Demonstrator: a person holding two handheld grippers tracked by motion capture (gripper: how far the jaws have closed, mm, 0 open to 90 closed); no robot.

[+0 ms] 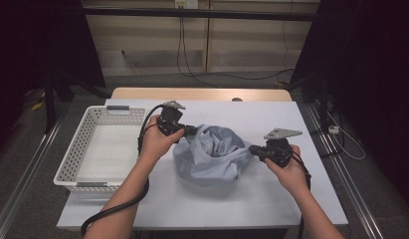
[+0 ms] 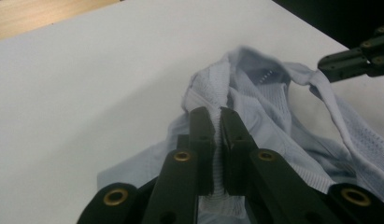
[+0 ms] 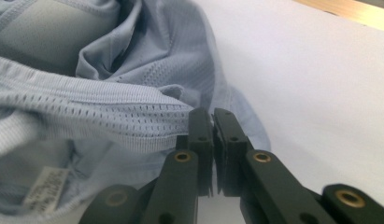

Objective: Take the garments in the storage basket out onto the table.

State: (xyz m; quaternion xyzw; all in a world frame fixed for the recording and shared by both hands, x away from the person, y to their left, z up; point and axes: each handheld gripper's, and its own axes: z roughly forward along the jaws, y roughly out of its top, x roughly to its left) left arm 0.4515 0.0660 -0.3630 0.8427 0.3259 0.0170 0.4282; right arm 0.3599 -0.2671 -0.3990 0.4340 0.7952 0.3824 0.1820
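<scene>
A white-covered table (image 1: 271, 199) carries a white perforated plastic basket (image 1: 72, 159) at its left and, mid-table, a crumpled pale-blue mesh garment (image 1: 209, 157) — the left gripper (image 2: 216, 116) clamped on its ribbed hem, the right gripper (image 3: 212, 116) pinching its opposite edge.

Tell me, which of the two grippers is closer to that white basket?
Left. The left gripper pinches the pale blue garment just right of the white basket. The right gripper grips the garment's far side, with the whole garment between it and the basket.
</scene>
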